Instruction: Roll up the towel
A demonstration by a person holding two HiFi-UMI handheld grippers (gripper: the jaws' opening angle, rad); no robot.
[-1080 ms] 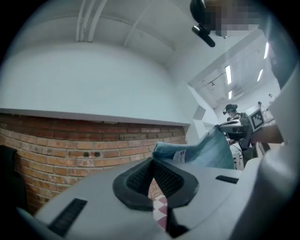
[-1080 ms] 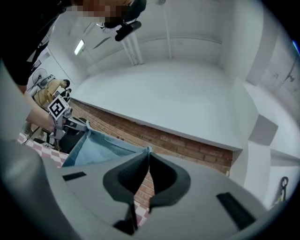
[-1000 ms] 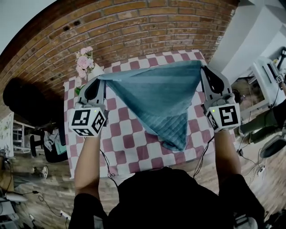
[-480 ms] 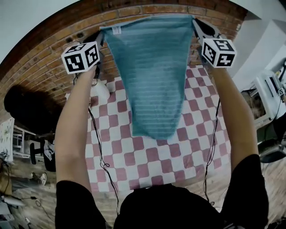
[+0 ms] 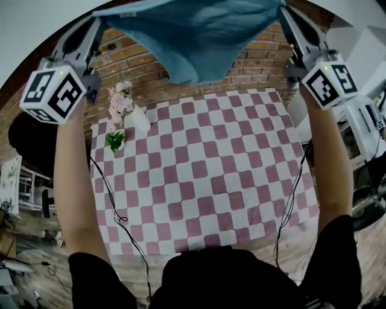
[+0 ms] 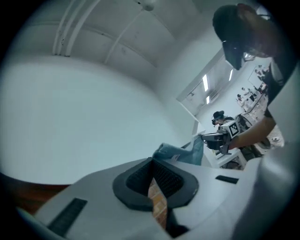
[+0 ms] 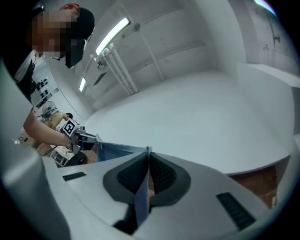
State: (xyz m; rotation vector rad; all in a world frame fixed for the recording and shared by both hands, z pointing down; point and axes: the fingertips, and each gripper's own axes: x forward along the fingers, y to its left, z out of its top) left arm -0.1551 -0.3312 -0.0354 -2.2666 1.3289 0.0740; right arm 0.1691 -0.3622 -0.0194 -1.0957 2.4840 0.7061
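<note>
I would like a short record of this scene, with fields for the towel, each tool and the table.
towel: blue, unrolled, hanging in the air off the table, stretched between both tools
left tool: shut on one upper towel corner
right tool: shut on the other upper corner
table: red and white checked cloth; flowers at its far left corner

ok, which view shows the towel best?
Head view: the towel hangs spread between the left gripper and right gripper, above the table. Each gripper view shows only the corner in its jaws and a strip toward the other gripper.
</note>
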